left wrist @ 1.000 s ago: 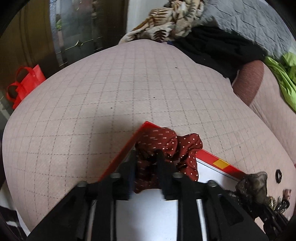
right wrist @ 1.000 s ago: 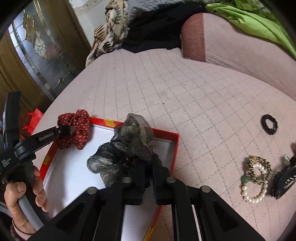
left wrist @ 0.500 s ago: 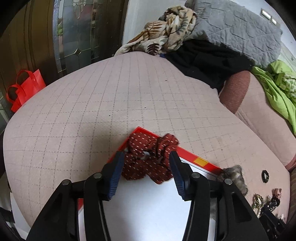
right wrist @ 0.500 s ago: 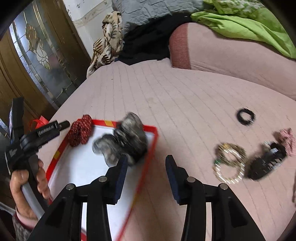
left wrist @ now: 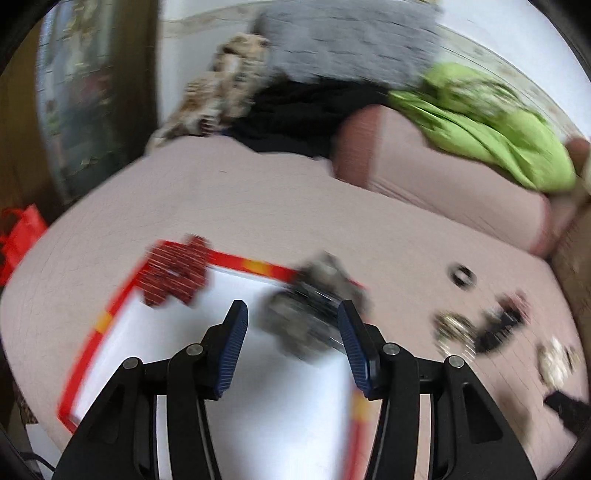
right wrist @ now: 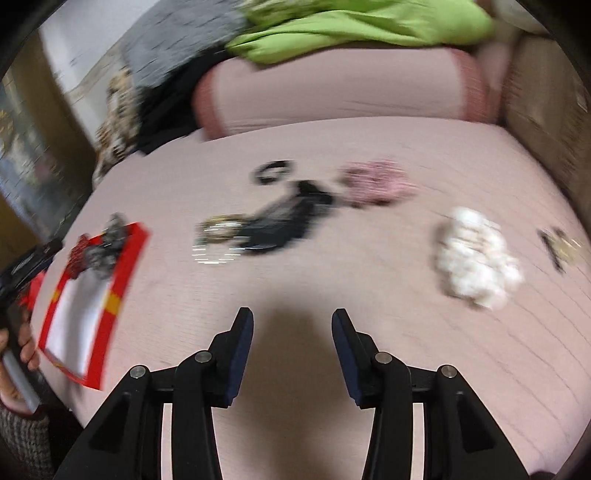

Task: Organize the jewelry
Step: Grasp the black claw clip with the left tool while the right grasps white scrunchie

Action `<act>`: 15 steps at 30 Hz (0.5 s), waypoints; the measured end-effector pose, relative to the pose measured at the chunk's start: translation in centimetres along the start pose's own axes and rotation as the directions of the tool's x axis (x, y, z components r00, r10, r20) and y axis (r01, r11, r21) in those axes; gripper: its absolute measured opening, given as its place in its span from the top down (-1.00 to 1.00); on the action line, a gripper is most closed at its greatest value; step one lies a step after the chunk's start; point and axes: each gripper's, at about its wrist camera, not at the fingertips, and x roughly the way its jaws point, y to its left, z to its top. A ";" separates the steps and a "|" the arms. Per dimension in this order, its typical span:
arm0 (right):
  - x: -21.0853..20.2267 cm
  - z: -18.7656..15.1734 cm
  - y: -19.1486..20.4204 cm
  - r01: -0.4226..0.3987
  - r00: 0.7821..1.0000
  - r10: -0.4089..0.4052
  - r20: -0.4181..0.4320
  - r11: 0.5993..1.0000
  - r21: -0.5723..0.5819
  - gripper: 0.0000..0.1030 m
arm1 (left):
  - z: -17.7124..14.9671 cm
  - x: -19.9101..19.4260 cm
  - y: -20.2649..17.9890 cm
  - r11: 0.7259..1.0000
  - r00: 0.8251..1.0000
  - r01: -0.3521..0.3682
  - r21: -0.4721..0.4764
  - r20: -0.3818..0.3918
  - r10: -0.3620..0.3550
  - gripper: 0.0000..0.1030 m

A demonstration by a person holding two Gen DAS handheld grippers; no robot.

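A red-rimmed white tray (left wrist: 122, 295) lies on the pink quilted bed; it also shows in the right wrist view (right wrist: 131, 254). A red dotted scrunchie (left wrist: 175, 271) sits at its far corner and a dark sheer scrunchie (left wrist: 314, 310) beside it. My left gripper (left wrist: 291, 345) is open and empty above the tray. My right gripper (right wrist: 291, 354) is open and empty over bare quilt. On the quilt lie a pearl bracelet (right wrist: 218, 240), a black clip (right wrist: 284, 221), a black ring (right wrist: 273, 171), a pink scrunchie (right wrist: 376, 182), a white fluffy scrunchie (right wrist: 472, 254) and a gold piece (right wrist: 561, 247). Both views are blurred.
A pink bolster (right wrist: 340, 92) with green cloth (right wrist: 354, 26) on it lies at the back. Black, grey and patterned fabrics (left wrist: 295, 110) are piled behind. A red bag (left wrist: 18, 236) stands off the bed's left edge. My hand (right wrist: 22, 350) holds the left gripper.
Both grippers opened, leaving the red and dark scrunchies in the tray. Both pulled back; the right one swung right toward the loose pieces.
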 end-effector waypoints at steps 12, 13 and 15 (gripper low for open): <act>-2.2 0.1 -12.1 0.123 0.985 -0.140 0.103 0.979 0.162 -0.11 | -2.7 2.2 -13.5 0.961 0.957 0.226 0.160 -0.218 -0.189 0.04; -2.0 0.3 -12.7 0.120 0.984 -0.140 0.109 0.977 0.175 -0.13 | -2.6 2.8 -14.8 0.957 0.955 0.229 0.179 -0.231 -0.186 0.04; -1.7 0.7 -13.6 0.117 0.983 -0.142 0.115 0.973 0.196 -0.18 | -2.3 4.0 -17.0 0.947 0.952 0.236 0.217 -0.247 -0.181 0.04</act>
